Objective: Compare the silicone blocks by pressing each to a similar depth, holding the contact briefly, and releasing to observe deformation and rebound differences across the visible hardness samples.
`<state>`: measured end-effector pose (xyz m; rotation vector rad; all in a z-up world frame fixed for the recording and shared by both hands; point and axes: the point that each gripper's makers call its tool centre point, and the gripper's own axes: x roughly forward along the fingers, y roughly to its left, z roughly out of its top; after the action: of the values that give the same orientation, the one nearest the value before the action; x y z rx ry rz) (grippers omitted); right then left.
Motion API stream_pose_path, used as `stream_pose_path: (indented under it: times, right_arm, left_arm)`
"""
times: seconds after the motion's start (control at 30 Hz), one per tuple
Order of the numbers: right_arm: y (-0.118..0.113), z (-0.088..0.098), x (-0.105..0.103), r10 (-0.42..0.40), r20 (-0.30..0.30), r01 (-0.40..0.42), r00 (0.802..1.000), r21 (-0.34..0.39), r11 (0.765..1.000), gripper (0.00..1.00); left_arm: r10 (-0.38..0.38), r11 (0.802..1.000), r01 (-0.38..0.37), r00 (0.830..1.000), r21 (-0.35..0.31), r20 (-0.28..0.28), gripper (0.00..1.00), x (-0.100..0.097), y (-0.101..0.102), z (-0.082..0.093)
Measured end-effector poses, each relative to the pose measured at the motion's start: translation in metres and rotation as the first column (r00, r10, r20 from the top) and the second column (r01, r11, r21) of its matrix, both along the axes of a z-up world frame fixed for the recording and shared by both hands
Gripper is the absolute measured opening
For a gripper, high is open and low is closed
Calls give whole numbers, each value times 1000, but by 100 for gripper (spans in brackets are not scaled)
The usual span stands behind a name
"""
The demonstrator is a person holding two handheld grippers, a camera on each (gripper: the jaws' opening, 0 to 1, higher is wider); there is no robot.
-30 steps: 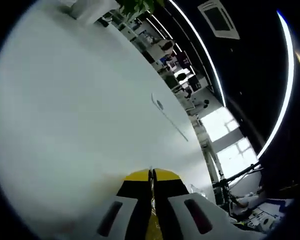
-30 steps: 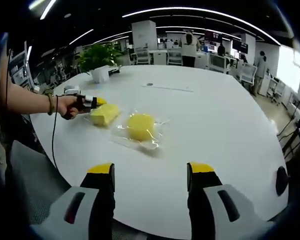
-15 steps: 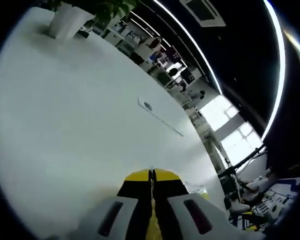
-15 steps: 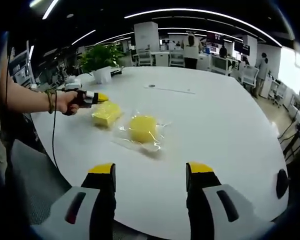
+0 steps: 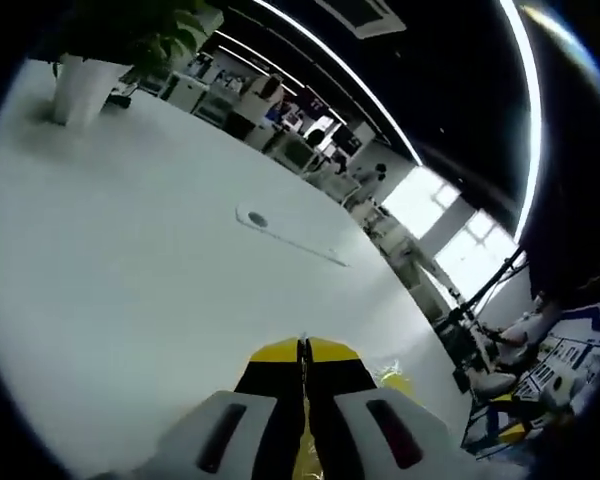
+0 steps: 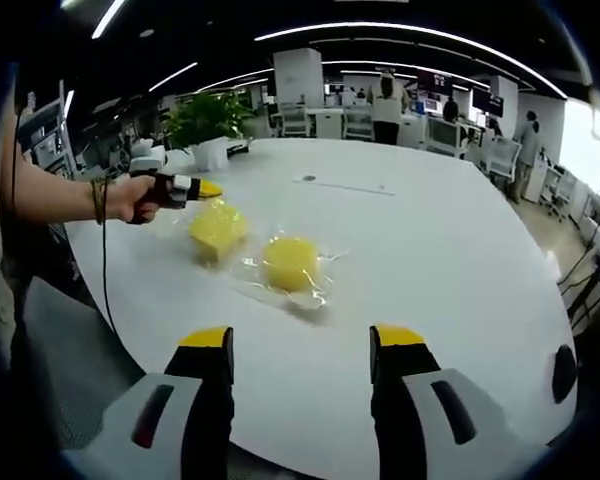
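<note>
In the right gripper view the right gripper at the bottom holds its yellow-tipped fingers spread apart, grasping nothing. At centre, two yellow silicone blocks lie on the glossy white round surface: the right block on crinkled clear plastic wrap, the left block beside it. The left gripper, hand-held at upper left, has its fingers clenched together just above the left block. No writing is legible.

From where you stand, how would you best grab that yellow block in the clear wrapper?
Probably by its two side faces, coming down from above with the open right gripper. The wrapped block lies flat on the white table, apart from the other yellow block, so its sides are free. The loose crinkled wrapper around it may slip, so close on the block itself.
</note>
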<state>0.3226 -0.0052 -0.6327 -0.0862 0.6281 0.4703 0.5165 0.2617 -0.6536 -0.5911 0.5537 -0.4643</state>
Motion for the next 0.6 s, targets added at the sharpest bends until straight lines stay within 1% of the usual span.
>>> stream_pose_path:
  times: [0.03,0.07,0.17,0.2,0.43,0.5,0.53,0.6]
  right_arm:
    - [1,0,0,1,1,-1,1000,3,1000,50]
    - [2,1,0,4,4,-4,1000,6,1000,50]
    - [6,2,0,16,11,-16,1000,7,1000,50]
    - [7,3,0,19,13,-19,1000,7,1000,50]
    - [12,11,-1,40,41,-41,998,8,999,49]
    - [14,13,-2,49,50,-49,998,8,999,49]
    - [15,14,-2,52,52,-52,997,7,999,49]
    - [17,16,-3,58,61,-59,996,12,998,49]
  left_arm:
    - [-16,1000,16,1000,7,7,0,-2,-2,3]
    - [-30,999,29,999,23,26,0,-3,-4,6]
    - [-63,997,61,997,40,40,0,-9,-8,12]
    - [-71,996,67,996,63,52,0,-10,-8,13]
    - [-126,988,117,988,98,85,0,-26,-18,28]
    - [-147,982,132,983,134,106,0,-31,-20,33]
    - [-162,981,148,981,128,109,0,-35,-24,37]
    - [-183,976,165,976,144,119,0,-42,-27,42]
